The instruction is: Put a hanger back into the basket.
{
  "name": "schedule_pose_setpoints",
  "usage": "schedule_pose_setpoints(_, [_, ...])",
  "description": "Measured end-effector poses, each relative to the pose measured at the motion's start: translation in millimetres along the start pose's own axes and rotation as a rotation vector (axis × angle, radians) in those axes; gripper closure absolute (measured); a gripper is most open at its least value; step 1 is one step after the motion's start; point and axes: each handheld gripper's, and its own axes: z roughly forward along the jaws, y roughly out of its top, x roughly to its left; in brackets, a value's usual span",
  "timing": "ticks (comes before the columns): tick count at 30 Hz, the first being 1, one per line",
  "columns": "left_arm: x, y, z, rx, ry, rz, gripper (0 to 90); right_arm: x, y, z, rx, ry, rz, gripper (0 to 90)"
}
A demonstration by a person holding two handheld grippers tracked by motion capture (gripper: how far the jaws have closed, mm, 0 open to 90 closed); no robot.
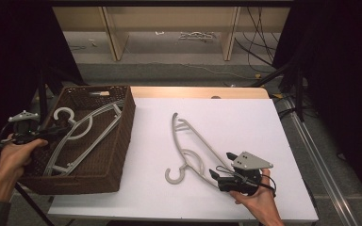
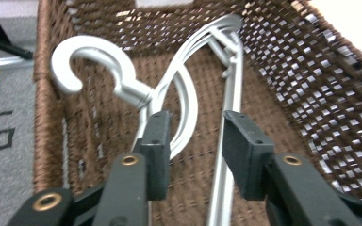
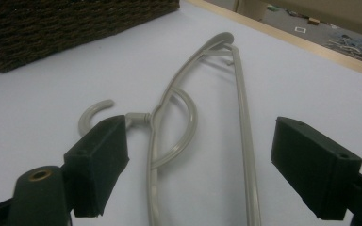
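Surface: a white table [image 1: 245,117] with a dark floor and pale wooden frames behind it.
Right gripper [image 3: 195,165]: nearest the person's side, jaws spread wide and holding nothing.
Second hanger [image 3: 195,108]: lies flat on the table, its two bars running up between the right fingers [image 3: 99,160] and away from them; the hook curls just behind the left-hand finger.
Left gripper [image 2: 195,150]: over the basket, jaws partly apart, no pad pressing on anything.
First hanger [image 2: 169,94]: rests in the basket [image 2: 311,84], its neck just above and beyond the fingers [image 2: 156,146], one bar running down between them.
Risk, right: closing here might pinch only one thin bar, so the hanger could swing or slip.
Risk, left: lifting away carelessly could snag the loop and drag the hanger out.
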Motion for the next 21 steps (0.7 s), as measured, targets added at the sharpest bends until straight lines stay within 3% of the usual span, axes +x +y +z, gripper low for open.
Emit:
schedule_pose_setpoints(4, [-15.1, 3.7, -6.7, -0.038, 0.002, -0.004, 53.9, -0.4, -0.5, 0.9, -0.009, -0.001, -0.002, 20.2])
schedule_pose_setpoints(12, [-52.4, 4.6, -20.8, -0.126, -0.059, -0.013, 40.5, 0.1, -0.5, 0.6, -0.005, 0.001, -0.001, 19.8])
schedule_pose_setpoints(21, [-105.7, 3.4, -33.0, -0.192, -0.172, 0.046, 27.2, 1.1, -0.9, 1.6, 0.001, 0.004, -0.003, 19.4])
